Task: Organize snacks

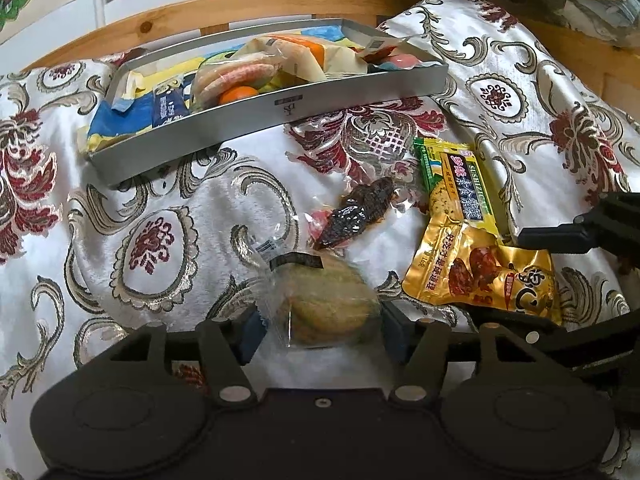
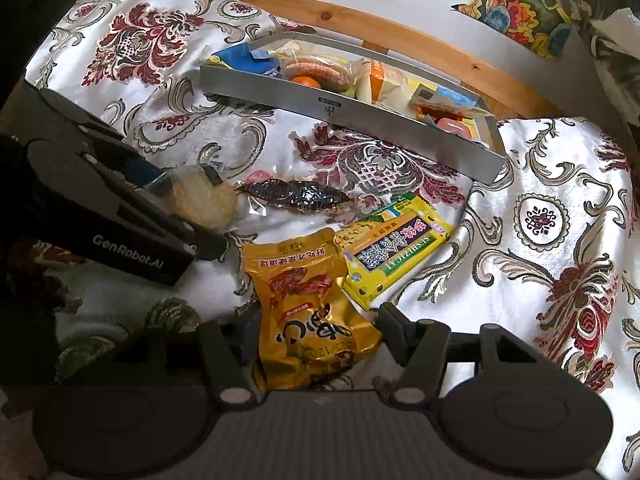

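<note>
We see our left gripper as a matte black plastic body along the bottom of the frame, with two round domed housings, angled linkage arms pinned by silver rivets, one small centre screw, and blue pads on its fingers. Our right gripper matches it, with a ribbed grey centre panel. White "GenRobot.AI" lettering marks the left gripper's side, at the right-wrist view's left.

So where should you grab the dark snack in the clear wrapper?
Judging by its pose, best at the middle of the dark snack, where the long, narrow piece bulges above the blanket. Come down from above, fingers across its narrow width. The flat, clear wrapper edges look too thin and slippery to pinch well. Both tools already straddle other packets.
</note>
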A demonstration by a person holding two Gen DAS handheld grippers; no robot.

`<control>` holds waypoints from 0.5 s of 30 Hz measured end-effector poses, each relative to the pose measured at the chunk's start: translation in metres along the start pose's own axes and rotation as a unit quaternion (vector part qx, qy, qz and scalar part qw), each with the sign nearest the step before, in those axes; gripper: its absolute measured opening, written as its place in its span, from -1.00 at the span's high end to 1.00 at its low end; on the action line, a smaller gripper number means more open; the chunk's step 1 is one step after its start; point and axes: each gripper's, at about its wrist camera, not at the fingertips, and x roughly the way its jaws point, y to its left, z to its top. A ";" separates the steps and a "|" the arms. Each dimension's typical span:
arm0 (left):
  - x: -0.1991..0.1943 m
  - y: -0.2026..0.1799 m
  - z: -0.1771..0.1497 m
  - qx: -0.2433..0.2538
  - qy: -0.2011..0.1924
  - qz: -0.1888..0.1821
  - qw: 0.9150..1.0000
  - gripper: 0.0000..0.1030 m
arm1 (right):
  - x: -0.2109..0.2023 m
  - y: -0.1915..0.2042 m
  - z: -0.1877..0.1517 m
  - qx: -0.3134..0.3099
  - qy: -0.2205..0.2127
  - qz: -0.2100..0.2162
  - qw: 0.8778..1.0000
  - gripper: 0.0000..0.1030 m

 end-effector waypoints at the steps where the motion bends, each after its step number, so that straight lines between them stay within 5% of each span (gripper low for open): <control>1: 0.000 -0.001 0.000 0.006 -0.002 0.005 1.000 -0.30 | 0.000 0.000 0.000 0.000 0.000 0.000 1.000 -0.28; 9: -0.001 -0.005 -0.002 0.032 -0.013 0.018 0.999 -0.42 | 0.001 -0.001 0.000 0.002 0.000 0.000 1.000 -0.32; 15: -0.003 -0.009 -0.003 0.051 -0.018 0.014 0.998 -0.24 | 0.003 -0.002 -0.001 0.004 0.003 0.005 1.000 -0.34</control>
